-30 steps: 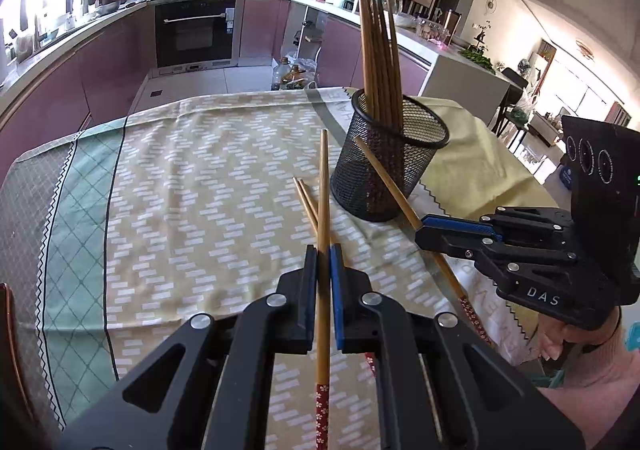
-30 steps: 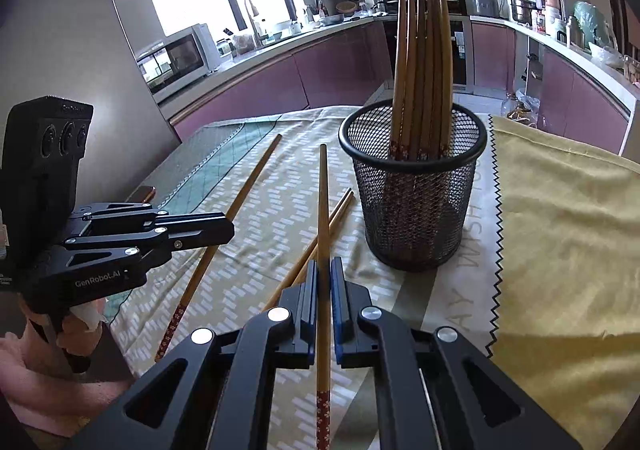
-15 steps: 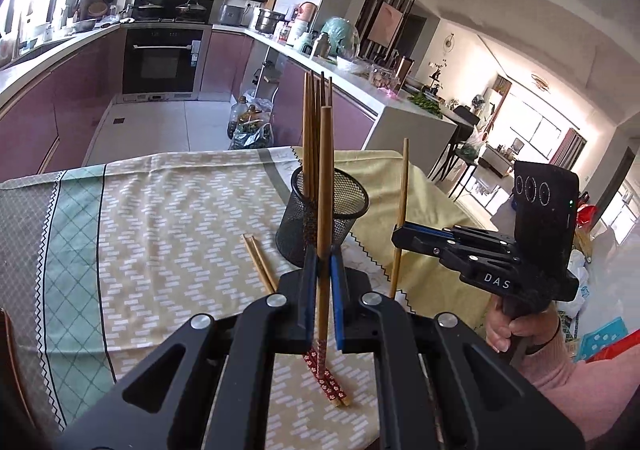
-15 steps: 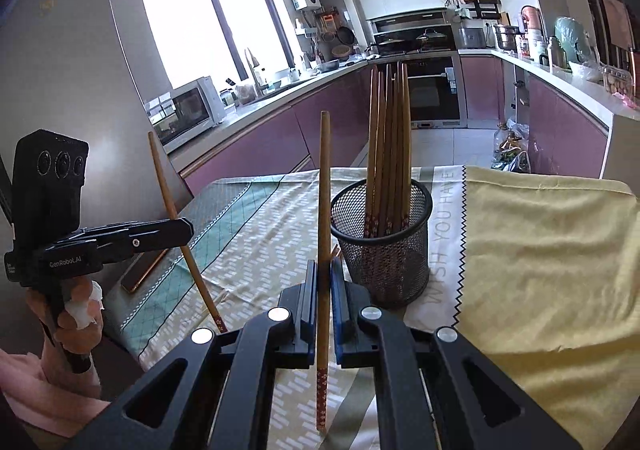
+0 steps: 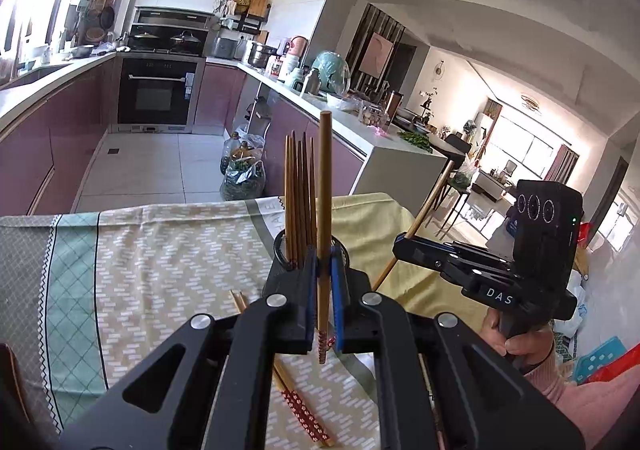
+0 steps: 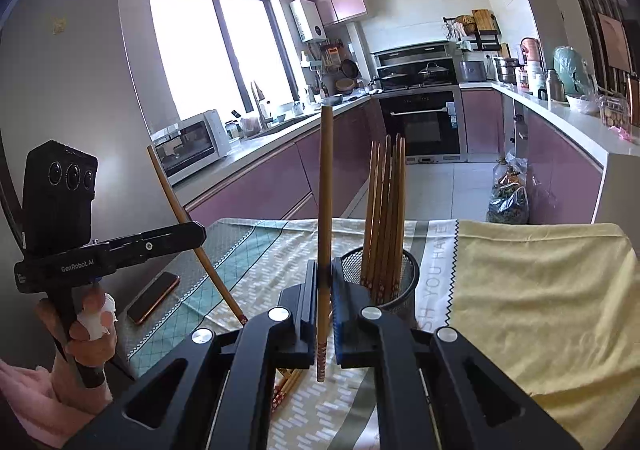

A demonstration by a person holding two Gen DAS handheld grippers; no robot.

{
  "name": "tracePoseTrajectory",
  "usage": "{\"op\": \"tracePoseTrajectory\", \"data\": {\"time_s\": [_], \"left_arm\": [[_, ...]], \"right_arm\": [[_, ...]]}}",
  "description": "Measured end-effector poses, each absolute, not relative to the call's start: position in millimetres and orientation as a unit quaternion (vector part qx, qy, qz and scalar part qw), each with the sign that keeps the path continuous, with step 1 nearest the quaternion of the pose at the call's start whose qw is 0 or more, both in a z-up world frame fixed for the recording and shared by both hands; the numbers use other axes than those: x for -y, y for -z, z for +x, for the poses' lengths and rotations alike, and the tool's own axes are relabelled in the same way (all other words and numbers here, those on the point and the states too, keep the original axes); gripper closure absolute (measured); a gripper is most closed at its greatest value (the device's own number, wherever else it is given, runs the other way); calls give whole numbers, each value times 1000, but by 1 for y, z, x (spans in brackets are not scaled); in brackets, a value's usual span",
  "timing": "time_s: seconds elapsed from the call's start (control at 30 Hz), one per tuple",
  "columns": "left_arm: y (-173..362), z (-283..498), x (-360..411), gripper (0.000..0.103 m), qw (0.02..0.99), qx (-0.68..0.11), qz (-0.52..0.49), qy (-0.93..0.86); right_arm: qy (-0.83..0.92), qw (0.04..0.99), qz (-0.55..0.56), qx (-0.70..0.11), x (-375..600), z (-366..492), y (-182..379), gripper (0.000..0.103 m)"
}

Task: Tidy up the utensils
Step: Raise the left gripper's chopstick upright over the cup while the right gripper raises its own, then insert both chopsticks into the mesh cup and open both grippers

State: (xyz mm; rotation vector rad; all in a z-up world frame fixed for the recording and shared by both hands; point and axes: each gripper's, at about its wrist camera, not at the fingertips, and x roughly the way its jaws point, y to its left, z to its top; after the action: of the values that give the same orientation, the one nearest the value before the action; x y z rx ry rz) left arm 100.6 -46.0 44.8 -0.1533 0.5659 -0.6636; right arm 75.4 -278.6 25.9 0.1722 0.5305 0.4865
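My left gripper (image 5: pixel 324 256) is shut on a wooden chopstick (image 5: pixel 324 185) that stands upright above the table, its red patterned end hanging below the jaws. My right gripper (image 6: pixel 325 278) is shut the same way on a second chopstick (image 6: pixel 326 185). Each gripper shows in the other's view: the right gripper (image 5: pixel 401 241) holds its chopstick slanted, and so does the left gripper (image 6: pixel 199 230). The black mesh holder (image 6: pixel 404 292) stands just beyond both, with several chopsticks (image 6: pixel 386 205) upright in it. Two loose chopsticks (image 5: pixel 304 408) lie on the cloth below.
A patterned cloth (image 5: pixel 160 270) and a yellow cloth (image 6: pixel 540 290) cover the table. A phone (image 6: pixel 154 298) lies near the table's left edge. A hand (image 6: pixel 86 346) holds the left gripper's handle. Kitchen counters and an oven stand behind.
Both grippers have risen, lifting their chopsticks off the cloth from lying flat to hanging upright. The mesh holder now sits lower and smaller in both views.
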Motion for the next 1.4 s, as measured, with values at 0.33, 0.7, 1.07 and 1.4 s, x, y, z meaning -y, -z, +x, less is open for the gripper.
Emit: {"op": "tracePoseTrajectory", "data": {"time_s": [0.33, 0.7, 1.07, 1.4], "left_arm": [[-84, 120, 62, 96, 916, -240, -66, 315], [-107, 136, 85, 96, 926, -215, -51, 305], [-77, 165, 110, 96, 920, -274, 2, 280], [-48, 181, 130, 96, 897, -336, 57, 283]], "right_arm": [[-232, 946, 69, -216, 284, 90, -64, 97], [-215, 954, 68, -199, 288, 111, -74, 97], [-213, 943, 54, -251, 276, 139, -50, 97], [-216, 923, 40, -316, 262, 160, -26, 97]]}}
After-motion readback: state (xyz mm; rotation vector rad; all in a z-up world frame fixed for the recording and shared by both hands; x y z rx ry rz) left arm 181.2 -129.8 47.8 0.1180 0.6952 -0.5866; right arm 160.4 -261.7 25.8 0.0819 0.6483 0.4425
